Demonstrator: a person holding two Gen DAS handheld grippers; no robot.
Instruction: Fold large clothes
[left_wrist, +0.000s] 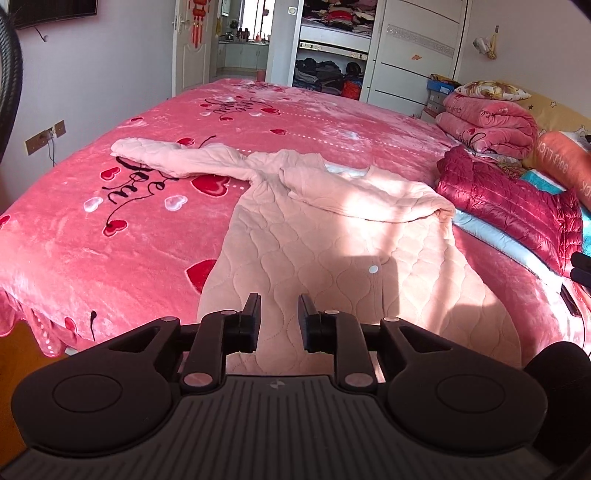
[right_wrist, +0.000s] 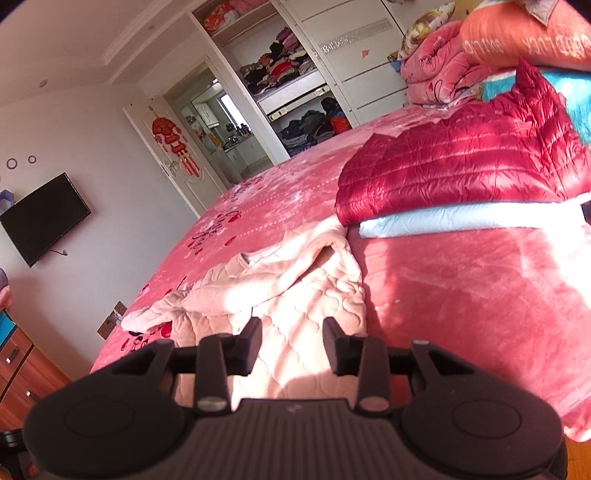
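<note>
left gripper (left_wrist: 279, 321): fingers spread, empty | right gripper (right_wrist: 291, 345): fingers spread, empty | pale pink quilted robe (left_wrist: 332, 236) lay flat on pink heart-print bed (left_wrist: 110, 240)

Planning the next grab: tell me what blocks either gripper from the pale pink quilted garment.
Nothing visible. The left gripper and right gripper, both open and empty, hang directly over the pale pink quilted garment.

The right gripper (right_wrist: 291, 332) hung over the pale pink quilted robe (right_wrist: 295, 295), its jaws apart with nothing between them. The robe lay rumpled on the pink bedspread (right_wrist: 480, 295). At two o'clock a red puffer jacket (right_wrist: 461, 166) rested on a light blue garment (right_wrist: 461, 219). At nine o'clock a television (right_wrist: 44, 218) hung on the wall.
</note>
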